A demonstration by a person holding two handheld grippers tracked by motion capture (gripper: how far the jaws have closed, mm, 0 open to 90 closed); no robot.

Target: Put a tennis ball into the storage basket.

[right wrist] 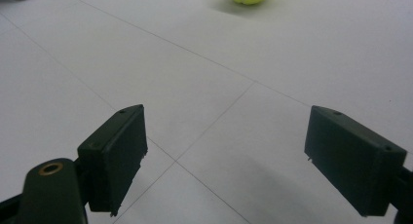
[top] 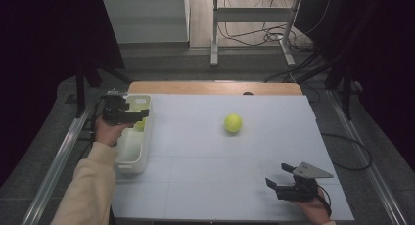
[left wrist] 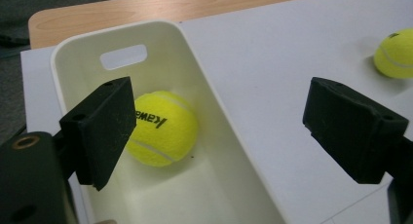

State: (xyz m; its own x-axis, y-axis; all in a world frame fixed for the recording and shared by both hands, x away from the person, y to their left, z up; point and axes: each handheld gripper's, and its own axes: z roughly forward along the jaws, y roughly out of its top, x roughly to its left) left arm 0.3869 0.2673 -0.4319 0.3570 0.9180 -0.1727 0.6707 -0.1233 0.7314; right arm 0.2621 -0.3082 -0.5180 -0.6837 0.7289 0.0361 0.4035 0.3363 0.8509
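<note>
Left gripper view: tennis ball (left wrist: 163, 129) in white bin (left wrist: 214, 112), upside-down black lettering "kawa".

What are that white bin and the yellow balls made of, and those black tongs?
The bin looks like moulded plastic: smooth, faintly glossy walls, rounded rim, a cut-out handle slot. The ball in the bin and the ball on the table look felt-covered, fuzzy with pale seams, likely rubber beneath. The left tongs have matte black pads, perhaps foam or rubber; their grainy surface leaves it open.

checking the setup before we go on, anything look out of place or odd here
Nothing looks damaged or spilled. One tennis ball lies in the white bin; the second tennis ball sits loose on the white table, apart from the bin.
</note>
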